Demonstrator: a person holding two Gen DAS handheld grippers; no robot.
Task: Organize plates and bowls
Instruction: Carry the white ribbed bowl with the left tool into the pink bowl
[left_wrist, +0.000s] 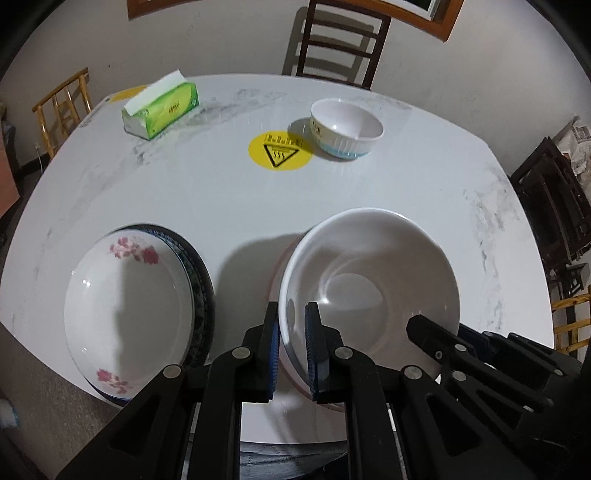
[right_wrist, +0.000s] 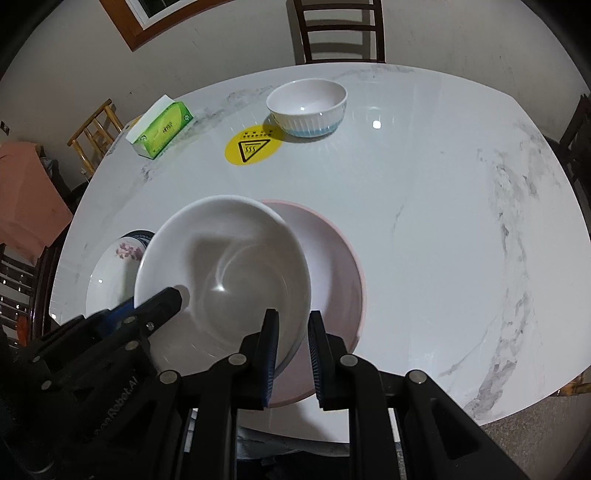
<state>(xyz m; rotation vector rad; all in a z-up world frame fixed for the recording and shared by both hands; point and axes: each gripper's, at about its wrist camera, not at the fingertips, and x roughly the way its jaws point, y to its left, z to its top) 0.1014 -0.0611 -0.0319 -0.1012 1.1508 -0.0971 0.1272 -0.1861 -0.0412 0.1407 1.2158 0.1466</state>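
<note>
Two claws, left claw (left_wrist: 291, 347) and right claw (right_wrist: 293, 350), clamped on white bowl (right_wrist: 225, 273) rim.

Black linkage fingers (left_wrist: 271, 354) with blue ribbed pads and silver pivot screws.

The big white bowl (right_wrist: 225, 273) covers most of the pink plate (right_wrist: 332, 266) and half the flowered bowl (right_wrist: 114, 273); the table's (right_wrist: 424, 206) near edge runs out of sight behind the grippers.

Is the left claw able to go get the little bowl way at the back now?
Probably not yet. The left claw is shut on the big white bowl's rim, as is the right claw. The small bowl stands unblocked across the table.
</note>
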